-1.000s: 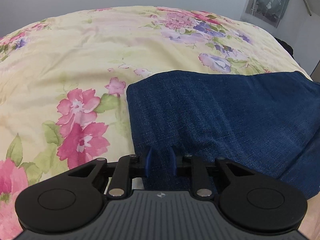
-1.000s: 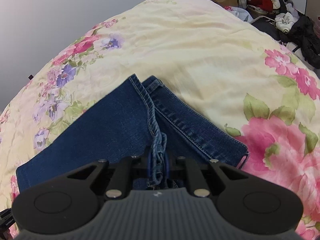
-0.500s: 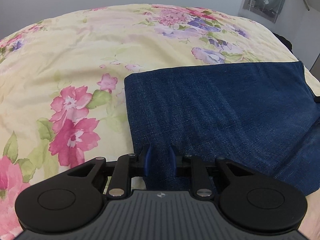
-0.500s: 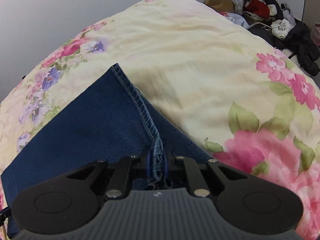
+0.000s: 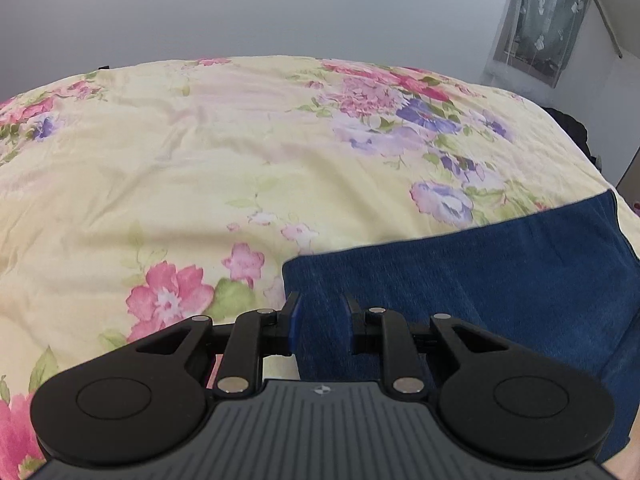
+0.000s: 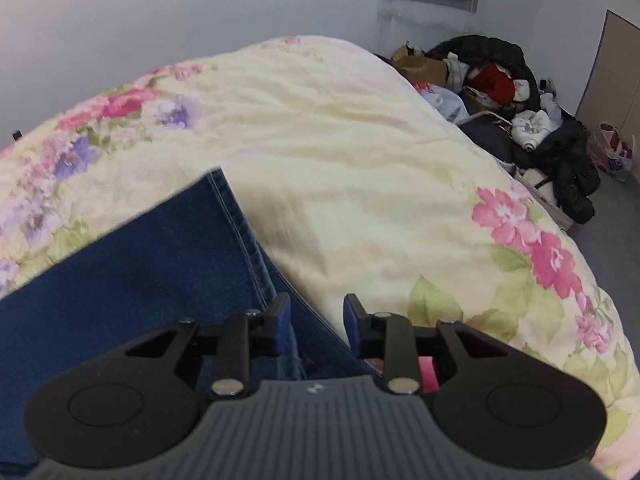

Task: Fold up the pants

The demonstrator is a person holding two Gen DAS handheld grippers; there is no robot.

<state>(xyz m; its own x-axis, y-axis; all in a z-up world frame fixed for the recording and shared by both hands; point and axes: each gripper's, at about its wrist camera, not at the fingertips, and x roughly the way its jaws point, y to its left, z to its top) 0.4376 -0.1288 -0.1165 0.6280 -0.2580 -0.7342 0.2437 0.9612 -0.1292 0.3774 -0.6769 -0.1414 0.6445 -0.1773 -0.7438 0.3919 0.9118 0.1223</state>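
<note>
Jeans [image 5: 480,280] folded flat on floral duvet [image 5: 200,160]. Left gripper [image 5: 320,312] low and level over near denim corner, jaws spread. Right gripper [image 6: 312,316] likewise low above stitched hem, jaws parted, gripping nothing.

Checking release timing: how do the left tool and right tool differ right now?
1. The left tool has denim across its whole gap; the right tool has denim only on its left side, floral quilt on the other.
2. The left tool sits over a plain edge of the jeans; the right tool sits over a stitched seam.

Shared: both are open, fingers apart, over the jeans.
</note>
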